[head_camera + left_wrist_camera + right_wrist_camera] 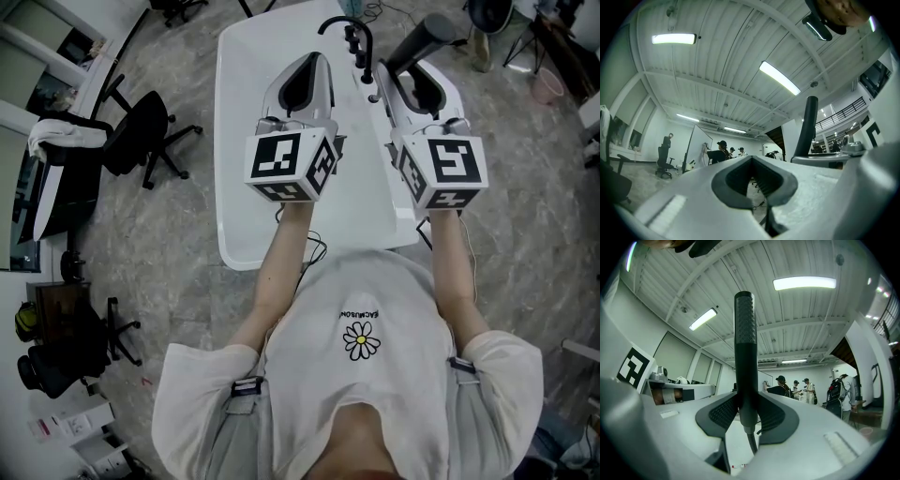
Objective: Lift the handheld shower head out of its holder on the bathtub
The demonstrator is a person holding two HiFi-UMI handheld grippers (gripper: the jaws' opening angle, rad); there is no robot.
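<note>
Right gripper view shows your right gripper (747, 405) clamped on the low end of the shower head (745, 343), which stands upright between the pads. The hose (752, 442) hangs free below, over the white tub (736, 446). No holder shows around the handle there, so I judge the lift out as made or all but made.

Head view puts the shower head (424, 39) at the far right of the tub (246, 141), just right of the dark faucet (356, 37). Your left gripper (752, 180) is closed on nothing, level with the right one and to its left.

Next, raise your right hand straight and steady. Keep clear of the faucet, and mind the hose does not snag or pull tight.
</note>
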